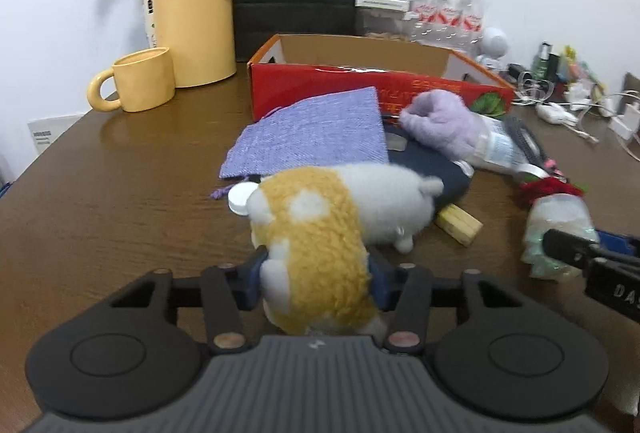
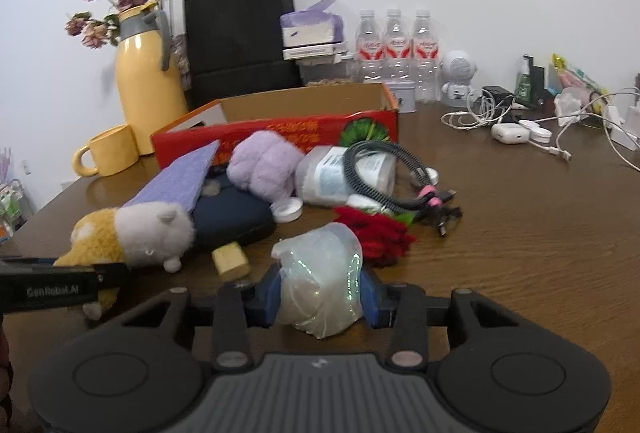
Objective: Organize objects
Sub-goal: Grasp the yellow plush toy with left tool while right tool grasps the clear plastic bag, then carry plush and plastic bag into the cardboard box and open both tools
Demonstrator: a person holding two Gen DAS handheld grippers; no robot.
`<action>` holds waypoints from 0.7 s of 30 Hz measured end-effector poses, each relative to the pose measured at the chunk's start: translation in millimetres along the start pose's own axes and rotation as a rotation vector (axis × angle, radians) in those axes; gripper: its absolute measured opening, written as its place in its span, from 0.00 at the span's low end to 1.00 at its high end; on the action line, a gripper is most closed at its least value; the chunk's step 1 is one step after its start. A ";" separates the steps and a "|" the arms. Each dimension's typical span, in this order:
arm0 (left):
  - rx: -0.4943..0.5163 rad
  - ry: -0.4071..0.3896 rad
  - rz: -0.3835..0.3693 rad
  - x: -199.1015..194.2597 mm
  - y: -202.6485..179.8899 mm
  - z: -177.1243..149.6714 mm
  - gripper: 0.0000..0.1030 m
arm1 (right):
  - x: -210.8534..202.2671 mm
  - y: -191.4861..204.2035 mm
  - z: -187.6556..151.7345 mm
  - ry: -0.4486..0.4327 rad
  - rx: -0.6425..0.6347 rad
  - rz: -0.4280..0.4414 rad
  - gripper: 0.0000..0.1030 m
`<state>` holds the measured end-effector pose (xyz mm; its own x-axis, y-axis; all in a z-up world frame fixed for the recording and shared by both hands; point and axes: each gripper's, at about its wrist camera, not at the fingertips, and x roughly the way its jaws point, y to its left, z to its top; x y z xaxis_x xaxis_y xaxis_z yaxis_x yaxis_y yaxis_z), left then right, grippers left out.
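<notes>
Left hand-held gripper [image 1: 316, 283] squeezes the plush hamster [image 1: 320, 233] low on the bench [image 1: 120, 193]; right hand-held gripper [image 2: 320, 293] pinches the clear wrapped bundle [image 2: 320, 273]. Both grips look snug. Best to lift straight, clear the clutter, then carry to the red box [image 2: 280, 129] beyond.

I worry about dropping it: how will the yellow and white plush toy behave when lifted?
The plush toy looks soft, so it likely squashes under the left tool. Probably light and floppy; the ungripped white end may sag. Fuzzy fabric should resist slipping.
</notes>
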<state>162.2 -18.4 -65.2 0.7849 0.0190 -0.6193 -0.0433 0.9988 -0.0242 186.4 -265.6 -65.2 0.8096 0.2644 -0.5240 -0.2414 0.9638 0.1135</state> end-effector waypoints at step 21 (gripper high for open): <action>-0.028 -0.177 -0.166 -93.1 25.1 33.4 0.46 | -126.5 12.0 -9.5 -0.206 -0.077 0.083 0.34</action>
<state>108.6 6.5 18.1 0.8789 -0.1351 -0.4575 0.0799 0.9872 -0.1378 76.0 -287.7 -5.6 0.8753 0.3518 -0.3317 -0.3454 0.9350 0.0803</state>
